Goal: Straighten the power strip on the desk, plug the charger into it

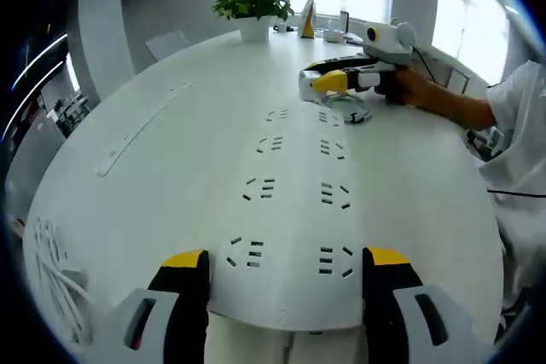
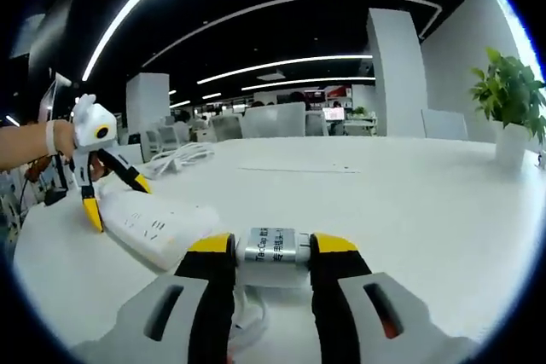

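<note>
A long white power strip (image 1: 294,168) lies on the white desk (image 1: 153,210), running away from me. Its near end sits between the jaws of my left gripper (image 1: 286,260), which press on its two long sides. At the strip's far end my right gripper (image 1: 341,81) holds a white charger (image 1: 311,84) low over the desk, a coil of its cable (image 1: 345,110) beneath. In the right gripper view, my right gripper (image 2: 273,245) is shut on the charger (image 2: 275,255), the power strip (image 2: 158,223) lies just left of it, and the left gripper (image 2: 115,198) straddles its far end.
A potted plant (image 1: 254,2) (image 2: 512,100) stands at the desk's far side beside a yellow item (image 1: 307,23). A bundle of white cable (image 1: 55,270) (image 2: 183,158) lies near the edge. A long flat cover (image 1: 141,130) is set into the desk. A person's arm (image 1: 461,106) reaches in.
</note>
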